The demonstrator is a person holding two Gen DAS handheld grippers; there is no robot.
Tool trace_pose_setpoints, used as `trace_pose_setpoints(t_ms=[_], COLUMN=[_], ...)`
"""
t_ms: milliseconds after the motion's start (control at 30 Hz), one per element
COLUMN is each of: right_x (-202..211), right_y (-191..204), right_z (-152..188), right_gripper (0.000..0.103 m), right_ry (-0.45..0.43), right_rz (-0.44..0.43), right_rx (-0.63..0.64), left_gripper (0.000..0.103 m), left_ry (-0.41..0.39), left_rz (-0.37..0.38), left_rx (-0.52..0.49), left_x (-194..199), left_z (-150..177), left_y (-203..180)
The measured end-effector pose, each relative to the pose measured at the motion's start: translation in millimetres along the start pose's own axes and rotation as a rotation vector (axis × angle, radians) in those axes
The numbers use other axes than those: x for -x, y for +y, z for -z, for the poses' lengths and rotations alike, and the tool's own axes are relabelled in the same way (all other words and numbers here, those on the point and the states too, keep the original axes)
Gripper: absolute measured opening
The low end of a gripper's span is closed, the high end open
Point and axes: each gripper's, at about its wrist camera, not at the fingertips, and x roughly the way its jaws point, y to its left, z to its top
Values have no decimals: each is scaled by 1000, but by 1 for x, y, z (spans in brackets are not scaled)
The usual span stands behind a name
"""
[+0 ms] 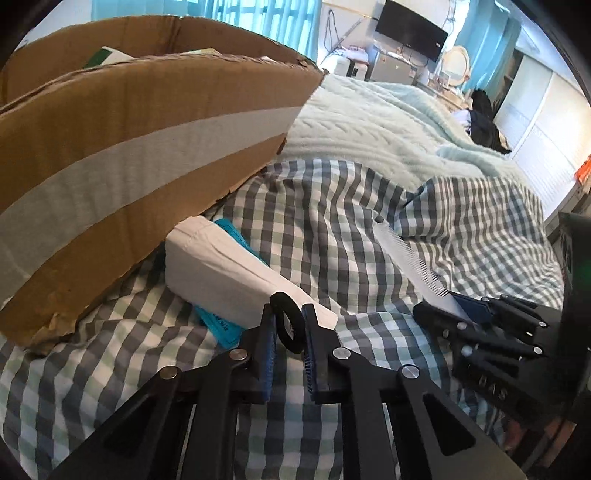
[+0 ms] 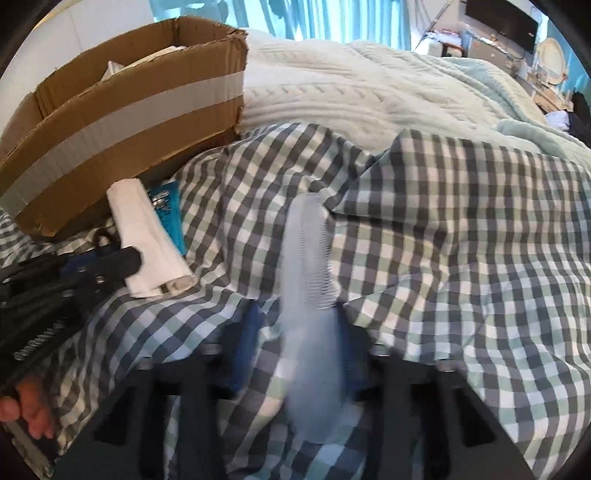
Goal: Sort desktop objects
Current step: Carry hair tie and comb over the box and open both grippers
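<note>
Left wrist view, cardboard box [image 1: 122, 155] behind tissue pack [image 1: 229, 273], comb [image 1: 410, 266]

A bed [image 1: 332, 221] filled the room, under a checked sheet and a pale knitted blanket [image 1: 369, 122]. Blue curtains [image 1: 258, 18] glowed with daylight behind it. On the far wall hung a dark TV [image 1: 410, 29], with a round mirror [image 1: 456, 62] beside it.
</note>
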Motion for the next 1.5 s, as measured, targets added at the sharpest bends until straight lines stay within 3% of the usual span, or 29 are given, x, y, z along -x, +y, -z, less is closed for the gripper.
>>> trace_pose_setpoints(t_ms=[500,667,867,1000,1200,1333,1400,1433,1500], right_x=[60,90,131,137,99,59,49,48,52], right_y=[5,12,45,75,115,133,131,130,124], right_z=[6,-4,-54,-95,-153,-179,-185,-186,-182], right_gripper=[25,25,25,25,25,25,35,52,57], right_ry=[-159,-229,-316,-345,-321,-288,-290,-294,-325], right_rz=[-55,-92,-157,-206,-292,-326,-334,-339,-340], right_rx=[-44,-45,28,77,92,69,43,34,30], left_gripper=[13,13,13,14,14,14,16,18,34], left_ry=[-104,-176,-284,-316,-294,-267,-259,-263,-265], left_rz=[66,86,94,25,-82,-139,-138,-148,-146], left_rx=[-8,-22,0,27,97,84,87,80,64], left_x=[48,78,123,136,123,103,95,94,93], left_z=[-1,-15,-66,-104,-130,-136,-136,-136,-134], left_y=[-8,-12,1,31,88,113,118,119,114])
